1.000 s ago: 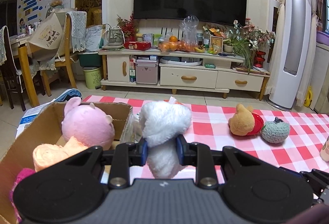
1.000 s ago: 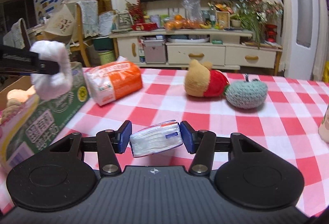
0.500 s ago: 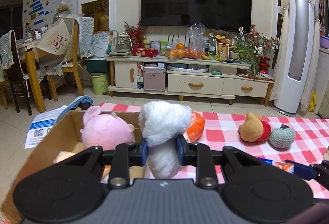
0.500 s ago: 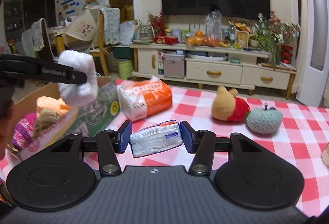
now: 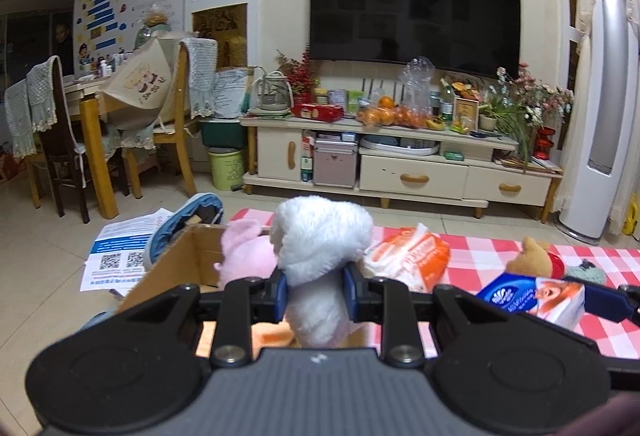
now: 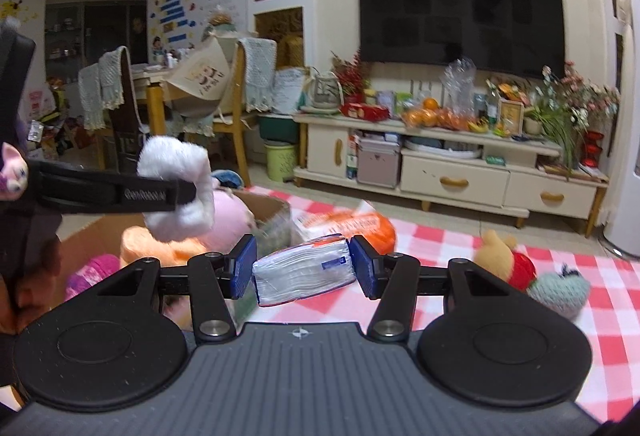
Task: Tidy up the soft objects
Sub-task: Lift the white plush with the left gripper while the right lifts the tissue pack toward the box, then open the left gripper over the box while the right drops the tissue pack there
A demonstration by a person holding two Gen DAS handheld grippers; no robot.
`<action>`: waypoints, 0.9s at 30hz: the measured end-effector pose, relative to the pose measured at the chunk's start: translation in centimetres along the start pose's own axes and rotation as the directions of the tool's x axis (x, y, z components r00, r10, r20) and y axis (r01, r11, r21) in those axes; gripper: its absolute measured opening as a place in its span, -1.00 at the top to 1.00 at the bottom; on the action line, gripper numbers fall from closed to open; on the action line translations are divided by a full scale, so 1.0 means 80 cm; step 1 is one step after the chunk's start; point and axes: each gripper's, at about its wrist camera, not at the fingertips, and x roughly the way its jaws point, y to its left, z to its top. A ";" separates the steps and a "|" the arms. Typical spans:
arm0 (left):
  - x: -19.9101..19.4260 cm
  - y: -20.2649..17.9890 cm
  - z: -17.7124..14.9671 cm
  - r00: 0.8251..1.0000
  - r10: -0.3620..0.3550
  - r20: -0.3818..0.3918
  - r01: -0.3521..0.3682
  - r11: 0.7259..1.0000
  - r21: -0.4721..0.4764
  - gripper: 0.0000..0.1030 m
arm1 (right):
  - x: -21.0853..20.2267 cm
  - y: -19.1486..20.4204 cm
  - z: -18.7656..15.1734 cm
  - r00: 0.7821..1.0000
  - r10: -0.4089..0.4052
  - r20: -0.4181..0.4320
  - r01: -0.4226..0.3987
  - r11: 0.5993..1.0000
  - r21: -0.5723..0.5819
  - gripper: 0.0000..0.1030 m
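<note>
My left gripper is shut on a white fluffy toy and holds it over the open cardboard box. The toy also shows in the right wrist view. The box holds a pink plush, an orange plush and a magenta one. My right gripper is shut on a small tissue pack above the red checked tablecloth, just right of the box. The pack also shows in the left wrist view.
An orange and white tissue bag lies next to the box. A yellow bear in red and a grey-green knitted ball lie at the right. Beyond the table are a TV cabinet and chairs.
Both grippers have risen and drawn back with their loads. The left one carries the white toy over the box; the right one with the tissue pack has come closer to the box.
</note>
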 end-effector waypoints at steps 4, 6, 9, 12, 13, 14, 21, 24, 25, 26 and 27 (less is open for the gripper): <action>0.003 0.016 0.004 1.000 0.029 -0.001 -0.029 0.999 -0.017 0.51 | 0.006 0.017 0.013 0.999 0.029 0.021 -0.028 0.999 -0.028 -0.24; 0.005 0.024 0.005 0.999 0.041 -0.003 -0.041 0.999 -0.032 0.51 | 0.012 0.022 0.019 0.999 0.044 0.028 -0.043 0.998 -0.041 -0.24; 0.008 0.036 0.007 0.998 0.055 -0.007 -0.055 0.997 -0.054 0.51 | 0.020 0.029 0.024 0.997 0.064 0.035 -0.062 0.996 -0.061 -0.24; 0.011 0.048 0.008 0.997 0.074 -0.012 -0.074 0.994 -0.077 0.51 | 0.028 0.039 0.030 0.996 0.085 0.039 -0.082 0.994 -0.079 -0.24; 0.012 0.051 0.009 0.997 0.079 -0.017 -0.080 0.993 -0.084 0.51 | 0.031 0.042 0.031 0.995 0.091 0.039 -0.088 0.993 -0.082 -0.24; 0.014 0.054 0.010 0.996 0.085 -0.020 -0.086 0.992 -0.089 0.51 | 0.034 0.044 0.032 0.994 0.099 0.039 -0.095 0.992 -0.086 -0.24; 0.027 0.070 0.011 0.992 0.111 -0.052 -0.117 0.986 -0.116 0.51 | 0.059 0.061 0.038 0.991 0.129 0.031 -0.124 0.984 -0.125 -0.24; 0.032 0.074 0.009 0.991 0.116 -0.067 -0.124 0.985 -0.117 0.51 | 0.070 0.065 0.037 0.990 0.140 0.021 -0.136 0.982 -0.135 -0.24; 0.034 0.075 0.009 0.991 0.117 -0.072 -0.125 0.985 -0.118 0.51 | 0.073 0.063 0.037 0.989 0.144 0.016 -0.141 0.981 -0.135 -0.24; 0.035 0.077 0.009 0.990 0.118 -0.077 -0.127 0.985 -0.120 0.50 | 0.076 0.063 0.037 0.989 0.150 0.011 -0.147 0.980 -0.134 -0.24; 0.037 0.075 0.008 0.989 0.121 -0.083 -0.130 0.984 -0.122 0.50 | 0.079 0.065 0.036 0.988 0.155 0.007 -0.153 0.979 -0.132 -0.24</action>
